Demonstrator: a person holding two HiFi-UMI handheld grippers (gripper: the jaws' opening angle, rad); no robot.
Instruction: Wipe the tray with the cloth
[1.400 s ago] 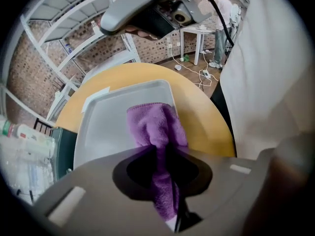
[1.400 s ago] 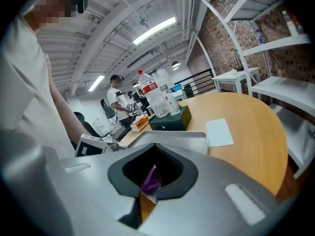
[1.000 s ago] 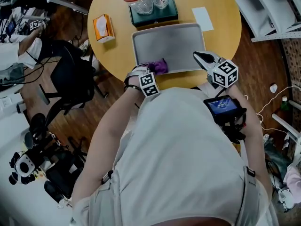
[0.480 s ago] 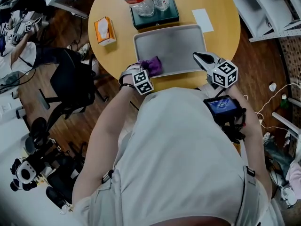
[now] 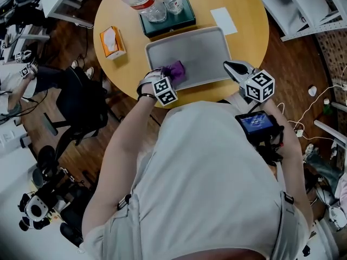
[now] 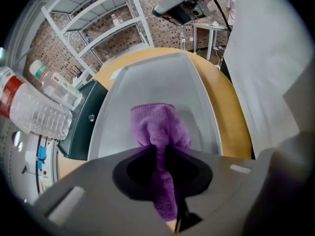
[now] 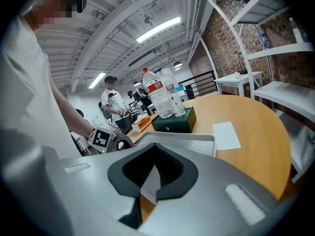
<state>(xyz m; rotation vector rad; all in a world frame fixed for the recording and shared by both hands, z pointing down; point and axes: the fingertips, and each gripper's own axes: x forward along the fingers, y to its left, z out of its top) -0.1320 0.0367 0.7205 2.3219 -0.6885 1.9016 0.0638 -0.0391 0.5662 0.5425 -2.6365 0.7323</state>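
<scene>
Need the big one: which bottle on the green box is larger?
The red-capped bottle, on the green box's end nearer the orange tissue box; the white-capped bottle beside it is smaller.

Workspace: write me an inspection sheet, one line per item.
Surface: round yellow table on a wood floor.
Job's things: tray on table; purple cloth on tray's near left corner.
Clutter: two bottles, green box, tissue box, paper.
Grippers: left gripper shut on cloth; right gripper clamps tray's near right edge.
Cables: white cables on floor, right.
Surroundings: shelves, black chair.
</scene>
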